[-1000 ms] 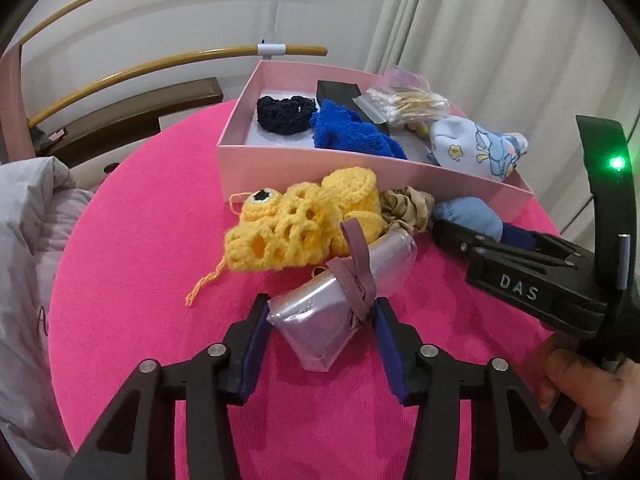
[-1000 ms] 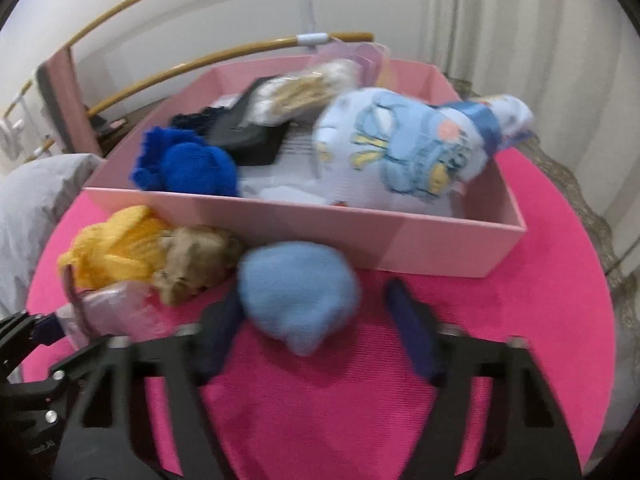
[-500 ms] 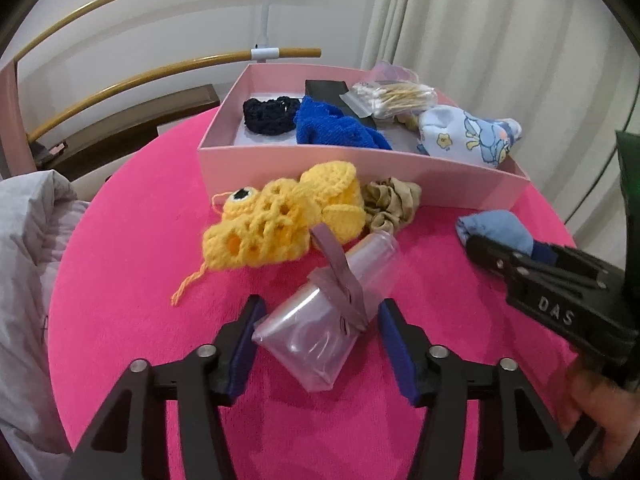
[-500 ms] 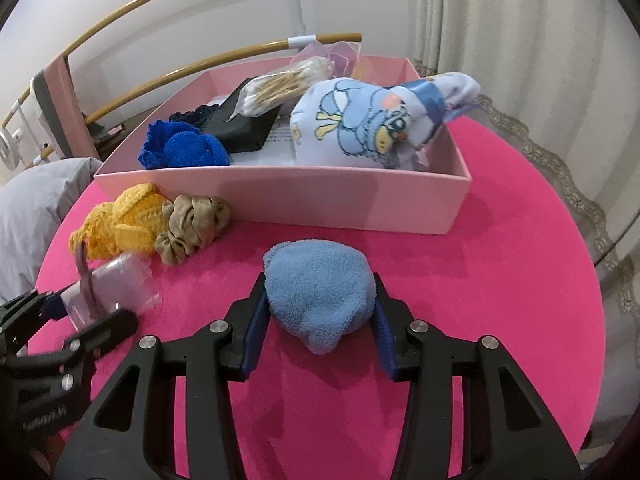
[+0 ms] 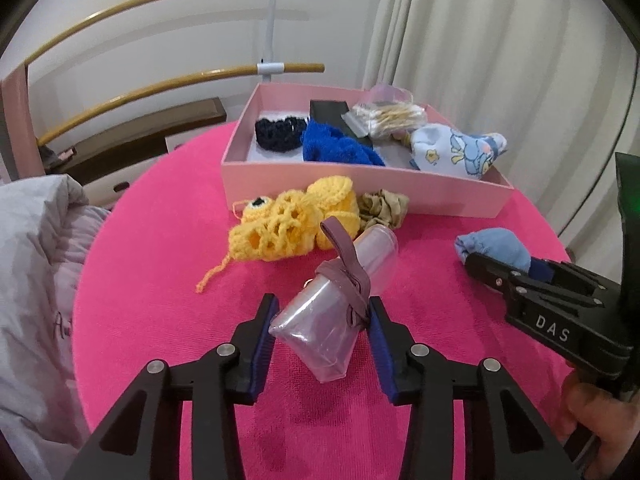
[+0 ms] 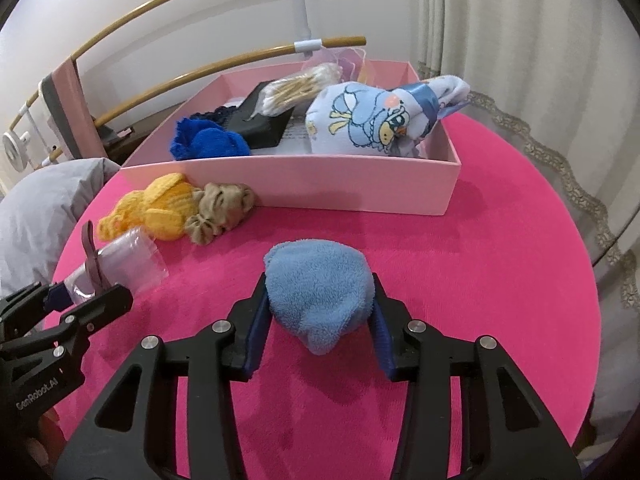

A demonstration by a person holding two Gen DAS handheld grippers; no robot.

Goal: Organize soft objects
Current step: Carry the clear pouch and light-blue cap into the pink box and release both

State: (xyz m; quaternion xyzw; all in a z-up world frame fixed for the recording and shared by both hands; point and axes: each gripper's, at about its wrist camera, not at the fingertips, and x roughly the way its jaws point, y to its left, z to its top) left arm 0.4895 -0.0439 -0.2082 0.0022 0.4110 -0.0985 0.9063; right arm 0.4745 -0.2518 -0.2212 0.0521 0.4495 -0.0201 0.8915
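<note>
My left gripper (image 5: pixel 320 312) is shut on a clear plastic roll tied with a mauve band (image 5: pixel 340 300) and holds it above the pink round table (image 5: pixel 160 240). My right gripper (image 6: pixel 318 304) is shut on a light blue fleece bundle (image 6: pixel 318 292), also lifted; the bundle also shows in the left wrist view (image 5: pixel 494 246). A yellow crochet toy (image 5: pixel 288 220) and a beige scrunchie (image 5: pixel 382 206) lie on the table against the front wall of the pink box (image 5: pixel 360 188). The roll also shows in the right wrist view (image 6: pixel 124 266).
The pink box (image 6: pixel 360 188) holds a royal blue knit piece (image 6: pixel 208 142), a black crochet piece (image 5: pixel 280 134), a black case (image 6: pixel 260 124), a bag of cotton swabs (image 6: pixel 300 88) and a blue cartoon-print cloth bundle (image 6: pixel 372 120). A grey quilt (image 5: pixel 36 260) lies left of the table; curtains hang right.
Both grippers have pulled back from the box and risen, each carrying its object. The right gripper closed on the blue fleece bundle, which lay loose between its fingers a second ago.
</note>
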